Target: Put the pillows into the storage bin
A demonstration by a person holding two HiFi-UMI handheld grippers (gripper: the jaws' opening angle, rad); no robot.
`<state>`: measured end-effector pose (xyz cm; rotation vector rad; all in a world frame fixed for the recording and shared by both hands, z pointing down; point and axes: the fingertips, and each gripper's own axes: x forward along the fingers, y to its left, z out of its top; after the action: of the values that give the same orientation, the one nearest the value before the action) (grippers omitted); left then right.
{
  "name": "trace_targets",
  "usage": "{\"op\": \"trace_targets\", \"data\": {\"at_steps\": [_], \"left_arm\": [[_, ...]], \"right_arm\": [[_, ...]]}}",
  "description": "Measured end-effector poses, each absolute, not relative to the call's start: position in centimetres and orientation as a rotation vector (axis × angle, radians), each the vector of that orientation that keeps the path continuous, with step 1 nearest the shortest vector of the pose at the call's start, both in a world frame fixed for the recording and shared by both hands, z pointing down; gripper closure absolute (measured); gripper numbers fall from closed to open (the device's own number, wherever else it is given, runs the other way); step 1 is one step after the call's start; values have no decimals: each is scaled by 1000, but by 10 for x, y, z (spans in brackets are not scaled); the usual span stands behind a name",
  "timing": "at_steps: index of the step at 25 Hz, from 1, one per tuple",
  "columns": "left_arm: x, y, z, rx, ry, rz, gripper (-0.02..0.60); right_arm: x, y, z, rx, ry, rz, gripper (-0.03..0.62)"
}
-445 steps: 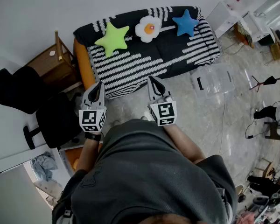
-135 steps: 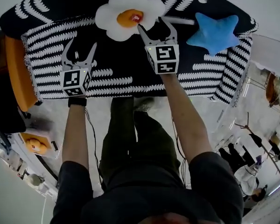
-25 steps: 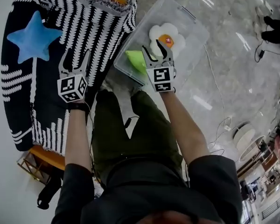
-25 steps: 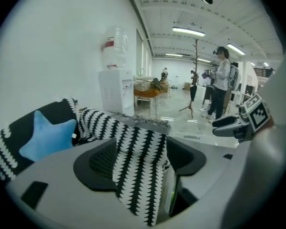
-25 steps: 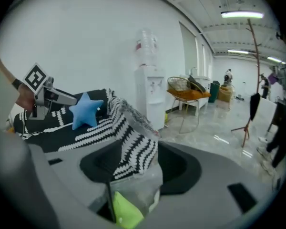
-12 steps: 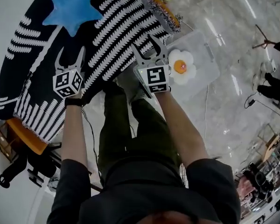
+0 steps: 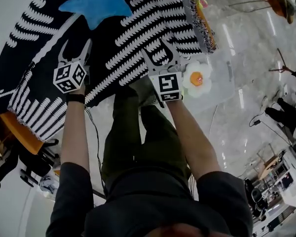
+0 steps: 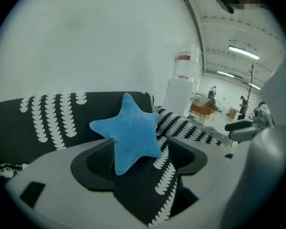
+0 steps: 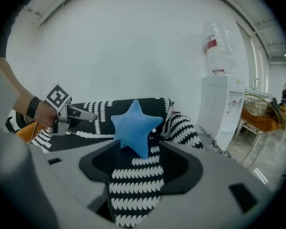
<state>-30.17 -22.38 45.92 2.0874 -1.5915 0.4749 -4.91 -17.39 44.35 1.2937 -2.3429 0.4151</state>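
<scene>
Star pillow [image 7: 96, 1] against sofa [image 7: 153, 14] backrest, left tool [image 7: 76, 46] nearby, jaws apart

1. Looks like a lab or workshop hall with a living-room corner set up inside.
2. Home side: a sofa [image 7: 19, 132] under a black-and-white throw [image 7: 138, 38], with a blue star pillow [image 7: 96, 1] on it.
3. Workplace side: a pale polished floor [image 7: 246, 83] crossed by loose cables [image 7: 213, 117], with benches [image 7: 281, 181] crowded with gear at the edge.
4. Also a water dispenser [image 9: 219, 109] against a bare white wall [image 9: 133, 42], and long strip lights [image 8: 245, 53] along the ceiling of an open hall.
</scene>
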Motion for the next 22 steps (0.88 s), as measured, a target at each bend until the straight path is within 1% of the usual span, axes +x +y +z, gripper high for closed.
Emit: {"op": "trace_targets", "data": {"at_steps": [2, 8, 11, 14, 19, 20, 21, 22], "left_arm": [[-314, -226, 478, 2026, -1570, 483, 228], [-352, -306, 530, 1933, -1519, 356, 206], [-378, -343, 546, 1823, -1489, 175, 196], [-404, -382, 562, 1686, -1461, -53, 167], [-436, -423, 587, 1478, -1384, -409, 161], [-442, -429, 592, 1437, -1387, -459, 200], [-447, -433, 597, 1402, -1400, -490, 305], [-450, -433, 601, 1381, -1413, -511, 355]], "right_arm": [[-63, -182, 453, 1252, -2339, 465, 347], [-109, -251, 484, 1241, -2347, 481, 336], [-129, -278, 485, 1233, -2348, 489, 336], [-141, -304, 489, 1230, -2357, 483, 336], [-152, -319, 509, 1216, -2322, 532, 336], [-153, -320, 514, 1216, -2319, 544, 336], [-154, -322, 519, 1219, -2317, 552, 336], [-154, -323, 524, 1223, -2316, 560, 336]]}}
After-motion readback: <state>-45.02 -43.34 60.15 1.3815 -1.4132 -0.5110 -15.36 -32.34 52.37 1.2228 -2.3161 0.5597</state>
